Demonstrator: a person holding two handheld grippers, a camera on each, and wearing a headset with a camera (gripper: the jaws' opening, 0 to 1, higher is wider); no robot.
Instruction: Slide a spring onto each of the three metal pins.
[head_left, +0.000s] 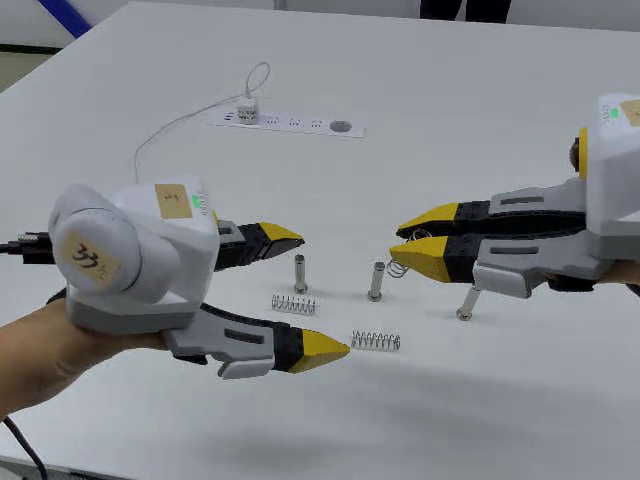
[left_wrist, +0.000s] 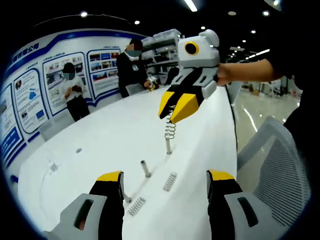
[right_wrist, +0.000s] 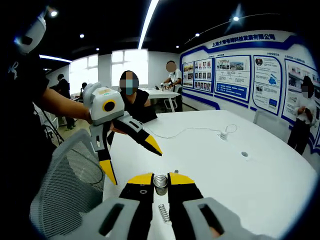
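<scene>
Three metal pins stand on the white table: a left pin (head_left: 300, 272), a middle pin (head_left: 377, 281) and a right pin (head_left: 466, 301). Two springs lie flat, one (head_left: 293, 303) by the left pin and one (head_left: 375, 341) nearer the front. My right gripper (head_left: 410, 236) is shut on a third spring (head_left: 398, 266), which hangs at the top of the middle pin. In the left gripper view this held spring (left_wrist: 170, 128) hangs just above that pin (left_wrist: 169, 146). My left gripper (head_left: 305, 293) is open, its jaws spread around the left pin and the nearby spring.
A white power strip (head_left: 290, 122) with a plugged adapter and looped cable lies at the back of the table. A mesh chair (left_wrist: 280, 165) stands beside the table. People stand in the background by wall posters.
</scene>
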